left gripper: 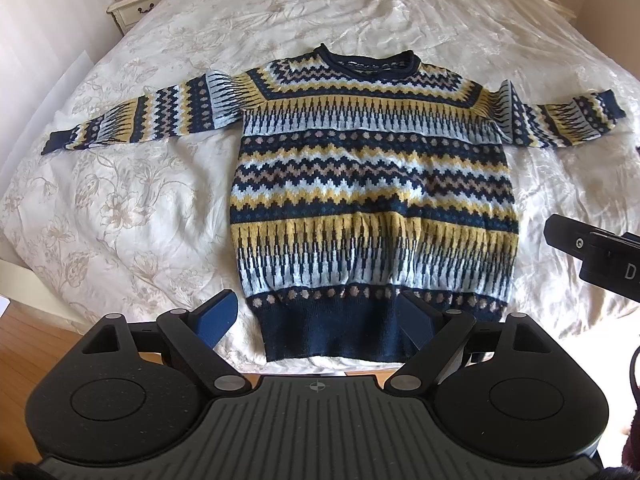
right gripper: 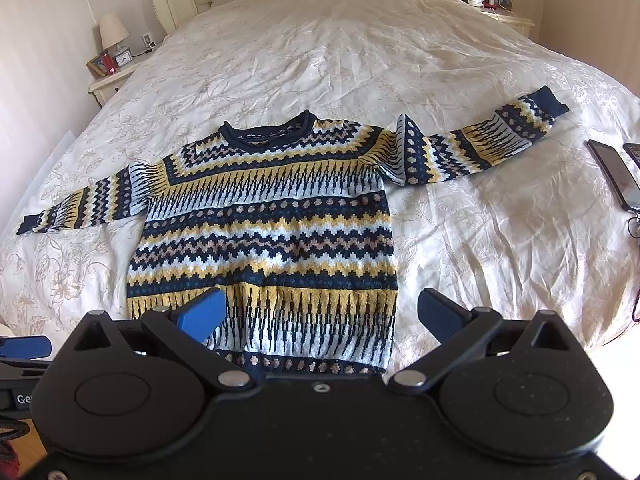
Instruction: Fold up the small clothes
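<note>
A small knitted sweater [left gripper: 372,184] in navy, yellow, white and tan bands lies flat, front up, on the bed, both sleeves spread out sideways; it also shows in the right wrist view [right gripper: 264,232]. My left gripper [left gripper: 320,320] is open and empty, hovering over the navy hem at the sweater's bottom edge. My right gripper [right gripper: 320,316] is open and empty, above the lower right part of the sweater body. The right gripper's body shows at the right edge of the left wrist view [left gripper: 592,256].
The bed [right gripper: 480,220] has a cream floral cover. Bedside tables with lamps stand at the far left [right gripper: 110,80] and far right [right gripper: 504,16]. Two phones [right gripper: 612,172] with a cable lie on the bed's right side. Wooden floor [left gripper: 36,328] shows by the bed's near edge.
</note>
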Available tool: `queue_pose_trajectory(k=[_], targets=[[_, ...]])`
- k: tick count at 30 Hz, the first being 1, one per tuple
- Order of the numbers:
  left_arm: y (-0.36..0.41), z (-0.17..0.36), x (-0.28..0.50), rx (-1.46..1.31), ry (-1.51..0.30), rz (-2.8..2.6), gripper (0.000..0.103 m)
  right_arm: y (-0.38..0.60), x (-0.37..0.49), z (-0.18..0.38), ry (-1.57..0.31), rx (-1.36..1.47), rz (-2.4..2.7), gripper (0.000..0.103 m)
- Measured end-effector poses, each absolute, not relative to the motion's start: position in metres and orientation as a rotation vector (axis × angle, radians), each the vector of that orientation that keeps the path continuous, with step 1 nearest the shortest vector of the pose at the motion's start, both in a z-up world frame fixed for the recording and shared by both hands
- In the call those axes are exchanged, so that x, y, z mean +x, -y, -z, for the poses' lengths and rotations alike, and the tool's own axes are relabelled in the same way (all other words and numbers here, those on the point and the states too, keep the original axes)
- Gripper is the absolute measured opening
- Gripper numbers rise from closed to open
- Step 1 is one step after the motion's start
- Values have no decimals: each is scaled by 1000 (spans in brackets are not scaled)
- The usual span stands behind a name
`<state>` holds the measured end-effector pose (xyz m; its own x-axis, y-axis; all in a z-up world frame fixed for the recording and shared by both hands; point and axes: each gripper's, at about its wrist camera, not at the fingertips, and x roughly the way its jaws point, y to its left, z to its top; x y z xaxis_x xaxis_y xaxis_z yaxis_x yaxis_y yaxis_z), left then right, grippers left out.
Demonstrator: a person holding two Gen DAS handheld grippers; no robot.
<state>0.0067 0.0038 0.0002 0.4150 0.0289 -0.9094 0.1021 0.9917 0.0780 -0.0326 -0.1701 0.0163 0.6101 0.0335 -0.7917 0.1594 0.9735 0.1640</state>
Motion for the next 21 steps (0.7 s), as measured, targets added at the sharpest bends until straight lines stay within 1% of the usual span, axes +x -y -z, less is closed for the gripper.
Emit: queue_pose_trajectory(k=[21], targets=[[-2,-1,7,127,-1124,65,86,167,-30,-25,-900,227,82,102]])
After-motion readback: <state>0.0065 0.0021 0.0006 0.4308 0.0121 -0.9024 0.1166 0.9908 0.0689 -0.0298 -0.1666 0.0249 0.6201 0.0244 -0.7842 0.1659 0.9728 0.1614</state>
